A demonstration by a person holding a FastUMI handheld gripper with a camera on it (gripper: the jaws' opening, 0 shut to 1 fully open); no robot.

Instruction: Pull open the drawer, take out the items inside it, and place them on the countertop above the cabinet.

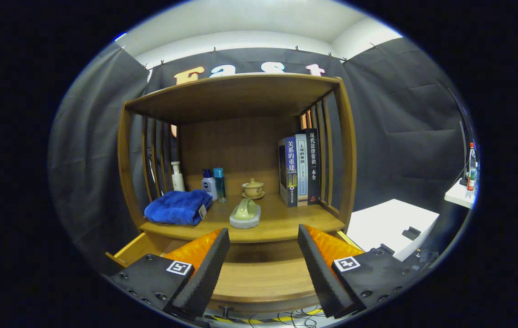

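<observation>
the drawer (259, 278) stands pulled out below the cabinet's table (281, 228), its wooden floor showing bare between the tongs (263, 262); whatever else may lie in it is hidden behind the two fingers, so i cannot tell if anything is left inside. on the table, just beyond the fingertips, sit a folded blue towel (178, 207) and a pale green soap-like piece on a grey base (245, 214). they lie near the front edge, probably because that is the easiest spot to set things down from the drawer. further back stand a white bottle (177, 176), two small blue-capped bottles (213, 183), a lidded tea cup (253, 188) and a row of books (300, 166), likely kept there out of the way.

the tongs are spread wide with nothing between them. they are held level and centred on the cabinet, hovering over the open drawer and pointing straight at the table's edge, a pose that suits either reaching down for another item or backing off.
</observation>
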